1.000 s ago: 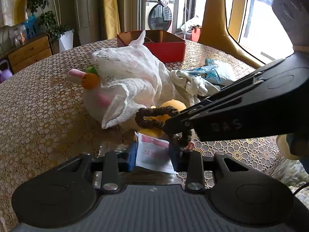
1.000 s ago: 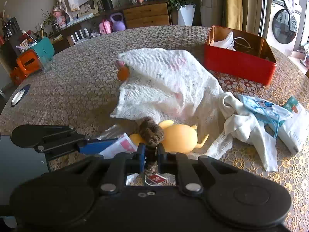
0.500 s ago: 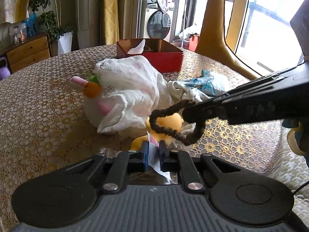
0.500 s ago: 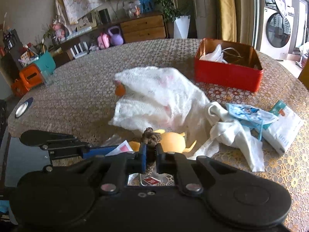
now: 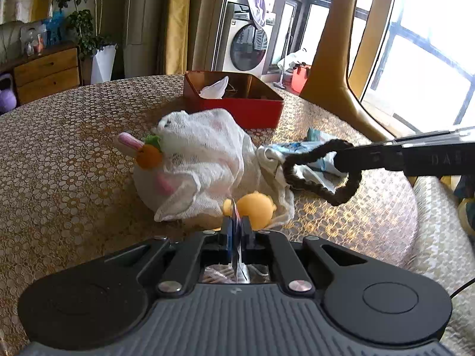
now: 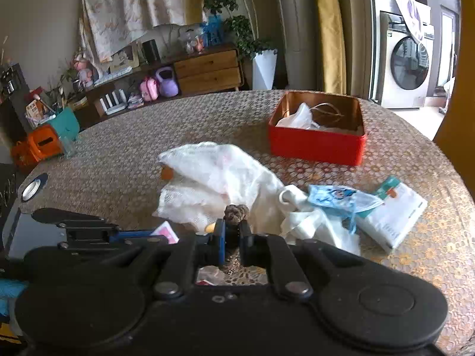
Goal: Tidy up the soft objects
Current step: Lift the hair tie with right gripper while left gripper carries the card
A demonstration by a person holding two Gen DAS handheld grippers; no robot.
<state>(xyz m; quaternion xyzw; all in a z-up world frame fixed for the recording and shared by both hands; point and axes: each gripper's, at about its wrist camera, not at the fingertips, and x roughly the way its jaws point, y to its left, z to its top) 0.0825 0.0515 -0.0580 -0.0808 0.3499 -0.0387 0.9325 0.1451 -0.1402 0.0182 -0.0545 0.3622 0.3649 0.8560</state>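
My right gripper point(image 6: 232, 228) is shut on a brown braided hair tie point(image 6: 236, 213) and holds it in the air; in the left wrist view the loop point(image 5: 322, 172) hangs from its tip at the right. My left gripper point(image 5: 236, 227) is shut on a thin pink-and-white packet point(image 6: 166, 233), seen edge-on. A white gauze cloth point(image 5: 204, 154) covers a plush rabbit with an orange carrot point(image 5: 148, 155). A yellow soft toy point(image 5: 256, 207) lies just ahead of the left fingers. The red tin box point(image 6: 317, 145) stands at the back.
A white cloth point(image 6: 311, 222), a blue child's mask point(image 6: 335, 197) and a white tissue pack point(image 6: 394, 213) lie to the right on the round lace-covered table point(image 5: 59, 178). The box holds a white tissue point(image 6: 297, 118) and a thin band.
Both grippers have risen and pulled back from the table. The hair tie went up with the right gripper and now hangs clear. The left gripper closed flat on the packet, now edge-on.
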